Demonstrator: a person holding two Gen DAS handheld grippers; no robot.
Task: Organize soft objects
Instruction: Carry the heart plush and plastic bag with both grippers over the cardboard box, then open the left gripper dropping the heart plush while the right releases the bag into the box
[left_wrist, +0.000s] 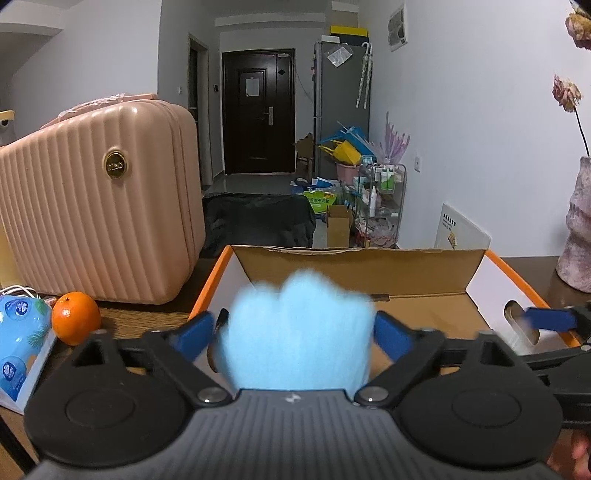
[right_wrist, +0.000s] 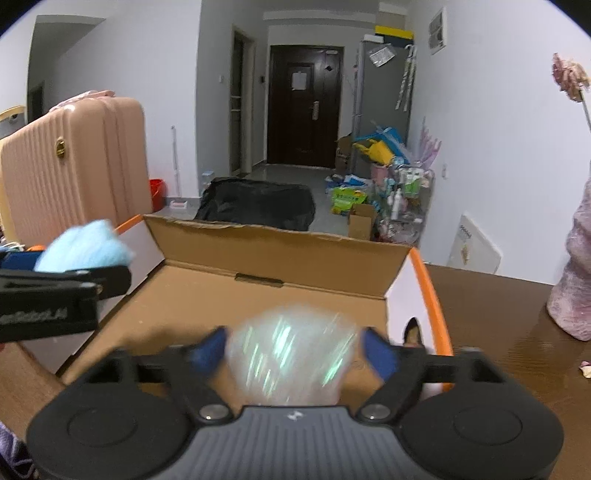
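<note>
Two claws hang over the open cardboard box (right_wrist: 258, 295): the left gripper (left_wrist: 301, 325) spreads wide, a fluffy blue puff (left_wrist: 299, 332) sitting between its fingers, with no visible squeeze. The right gripper (right_wrist: 295, 347) gapes too, a pale shimmery ball (right_wrist: 291, 350), blurred, loose between its blue pads (right_wrist: 376, 350), above the box floor.
</note>
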